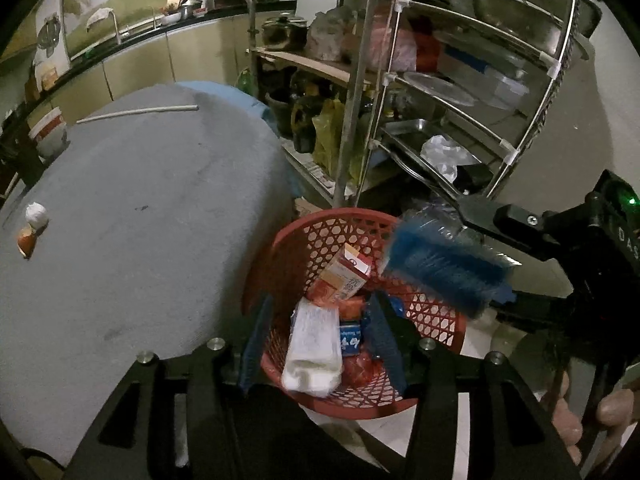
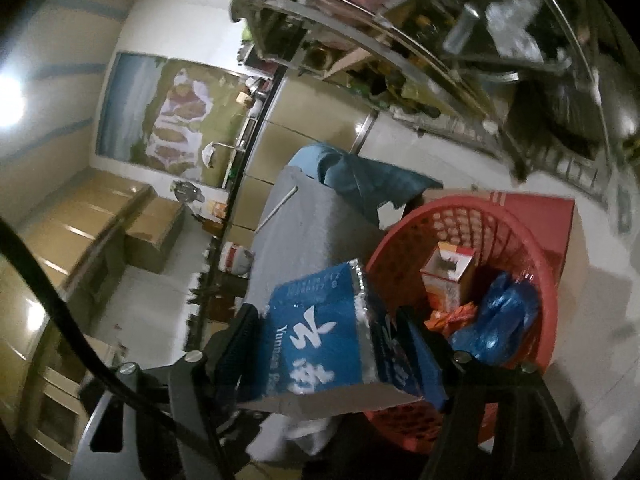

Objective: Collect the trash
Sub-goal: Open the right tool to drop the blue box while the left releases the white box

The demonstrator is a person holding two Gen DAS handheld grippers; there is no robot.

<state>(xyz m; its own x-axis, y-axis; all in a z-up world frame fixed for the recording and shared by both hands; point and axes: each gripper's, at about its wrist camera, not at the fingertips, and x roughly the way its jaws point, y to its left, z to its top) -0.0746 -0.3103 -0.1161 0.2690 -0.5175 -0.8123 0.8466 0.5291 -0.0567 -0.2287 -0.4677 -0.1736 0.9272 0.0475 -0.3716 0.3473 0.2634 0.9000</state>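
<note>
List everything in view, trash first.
basket: one, red, floor beside table
orange carton: one, in basket
blue bag: one, in basket
white packet: one, over basket, between left gripper's fingers
blue packet: one, between right gripper's fingers
tissue ball: one, white, table's left edge
table: one, grey cover
rack: one, metal, behind basket
left gripper: one, black, open above basket
right gripper: one, black, closed on blue packet

The blue packet [image 2: 320,344] reads "Yunnan"; other print is unreadable
</note>
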